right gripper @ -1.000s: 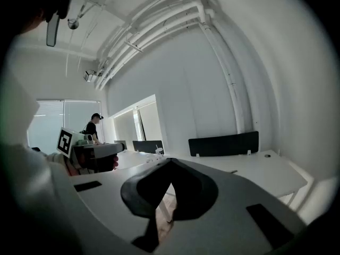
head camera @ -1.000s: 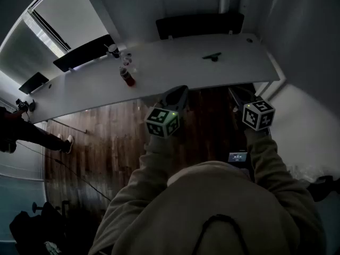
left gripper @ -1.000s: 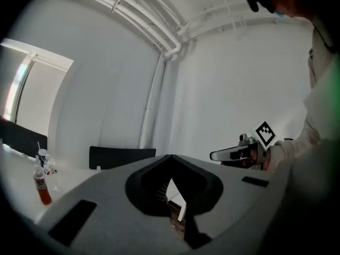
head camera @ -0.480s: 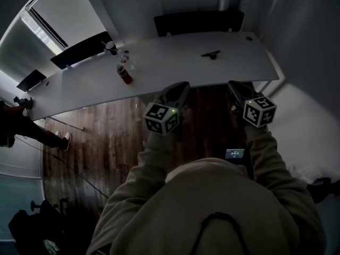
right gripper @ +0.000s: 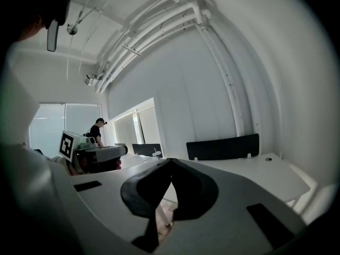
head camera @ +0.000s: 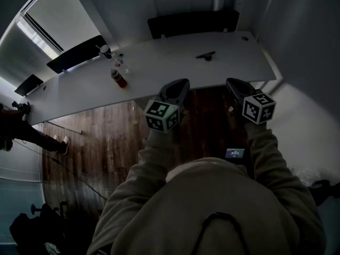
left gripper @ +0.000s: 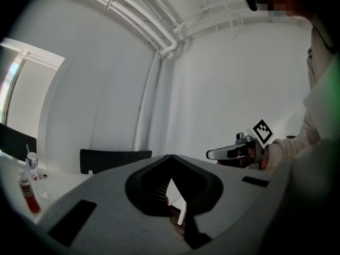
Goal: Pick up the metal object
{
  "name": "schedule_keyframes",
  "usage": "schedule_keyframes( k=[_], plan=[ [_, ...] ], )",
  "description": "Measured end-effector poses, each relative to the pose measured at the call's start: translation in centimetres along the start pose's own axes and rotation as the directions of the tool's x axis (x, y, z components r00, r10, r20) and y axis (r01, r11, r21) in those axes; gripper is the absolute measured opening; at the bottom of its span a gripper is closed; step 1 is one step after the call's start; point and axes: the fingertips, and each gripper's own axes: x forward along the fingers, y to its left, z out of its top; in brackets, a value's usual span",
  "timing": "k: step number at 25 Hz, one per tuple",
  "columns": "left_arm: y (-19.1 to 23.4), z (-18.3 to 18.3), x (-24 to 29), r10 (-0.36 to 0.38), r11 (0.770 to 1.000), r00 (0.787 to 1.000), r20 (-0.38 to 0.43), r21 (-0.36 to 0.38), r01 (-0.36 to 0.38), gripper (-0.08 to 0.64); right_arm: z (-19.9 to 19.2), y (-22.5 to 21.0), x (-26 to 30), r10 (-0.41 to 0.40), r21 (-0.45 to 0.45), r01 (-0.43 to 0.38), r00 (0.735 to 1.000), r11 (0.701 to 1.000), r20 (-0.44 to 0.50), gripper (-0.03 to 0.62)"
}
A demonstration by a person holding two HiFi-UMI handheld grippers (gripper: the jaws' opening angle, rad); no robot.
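Pointing left claw (head camera: 182,82), right claw (head camera: 231,82) forward toward table (head camera: 159,62), both closed.

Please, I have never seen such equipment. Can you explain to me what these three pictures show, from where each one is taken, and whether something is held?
There is no robot: a person wears a camera on the head and holds a two-jaw gripper in each hand. The head view looks down on the left gripper and the right gripper. The other two pictures come from cameras riding on the grippers, looking along their jaws. Both pairs of jaws are together with nothing between them, so nothing is held. Ahead is a long white table. On it lie a small dark object, probably the metal object to pick up, a red bottle and a cup.
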Motion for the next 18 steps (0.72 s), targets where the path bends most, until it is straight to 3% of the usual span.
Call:
schedule_keyframes(
  k=[6, 9, 11, 18],
  plan=[
    [0.3, -0.5, 2.2, 0.070, 0.996, 0.997, -0.019, 0.062, -0.069, 0.003, -0.2, -2.6, -0.5, -0.002, 0.006, 0.002, 1.000, 1.000, -0.007, 0.018],
    [-0.1, -1.2, 3.7, 0.038, 0.999, 0.999, -0.038, -0.028, -0.039, 0.003, -0.5, -3.3, -0.4, 0.012, 0.005, -0.012, 1.000, 1.000, -0.015, 0.018],
    [0.1, -1.2, 4.3, 0.023, 0.999, 0.998, -0.055, -0.046, -0.025, 0.003, -0.4, -3.5, -0.4, 0.027, -0.002, -0.027, 1.000, 1.000, -0.014, 0.018],
    [2.3, -2.0, 4.4, 0.074, 0.992, 0.996, -0.047, -0.102, -0.078, 0.003, -1.5, -6.5, -2.1, 0.023, 0.030, -0.023, 1.000, 0.999, -0.004, 0.018]
  ],
)
